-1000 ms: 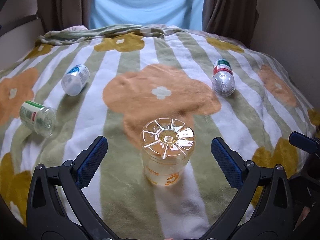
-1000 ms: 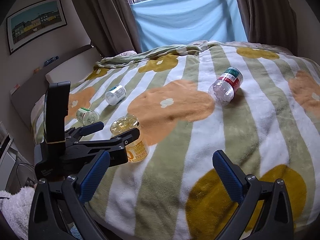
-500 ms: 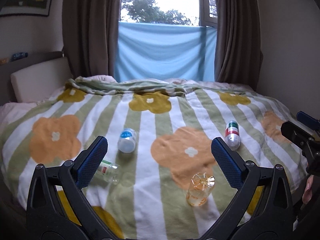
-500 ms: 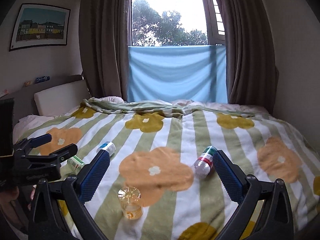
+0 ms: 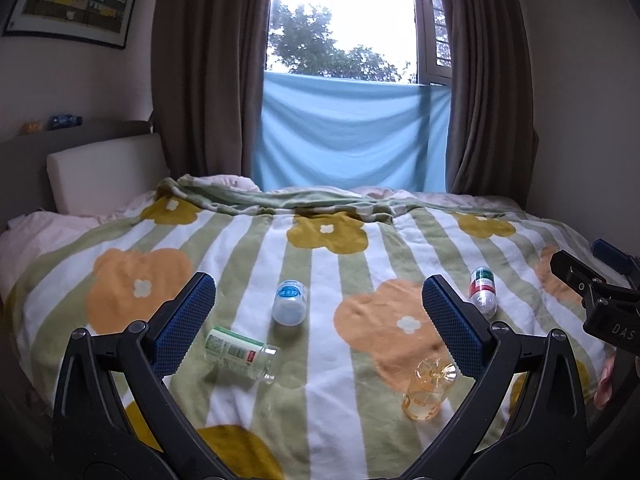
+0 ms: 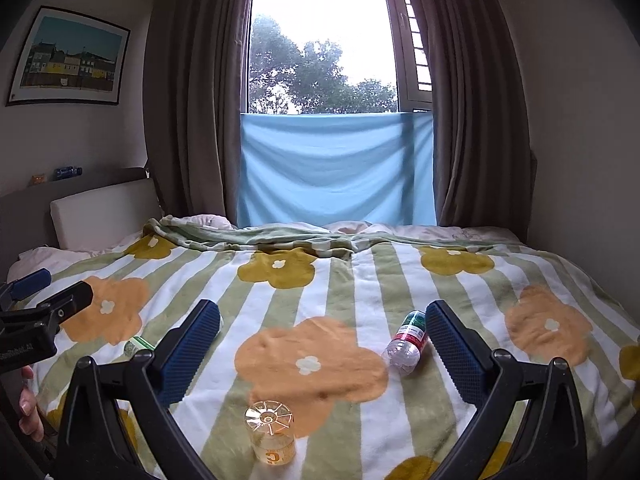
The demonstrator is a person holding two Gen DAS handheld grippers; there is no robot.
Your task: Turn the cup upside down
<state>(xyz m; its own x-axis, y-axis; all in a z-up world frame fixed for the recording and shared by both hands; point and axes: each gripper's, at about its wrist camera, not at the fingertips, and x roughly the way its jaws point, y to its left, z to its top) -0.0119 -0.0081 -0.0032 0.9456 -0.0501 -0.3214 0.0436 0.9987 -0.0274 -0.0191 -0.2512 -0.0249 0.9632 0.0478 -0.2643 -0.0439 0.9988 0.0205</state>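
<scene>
Standing upside down on bed (image 5: 320, 392): cup (image 5: 429, 392), below right pad of left gripper (image 5: 319, 324); both grippers, incl. right gripper (image 6: 324, 354), gaping wide, holding nothing.

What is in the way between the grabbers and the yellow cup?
Nothing visible. The cup stands alone on the blanket, base up, below both open grippers, left and right. The bottles lie farther off.

I see an amber cup (image 6: 271, 432) on a green-and-white striped blanket (image 6: 340, 292) with orange and mustard flowers; my tongs' pads (image 6: 192, 354) are blue.
</scene>
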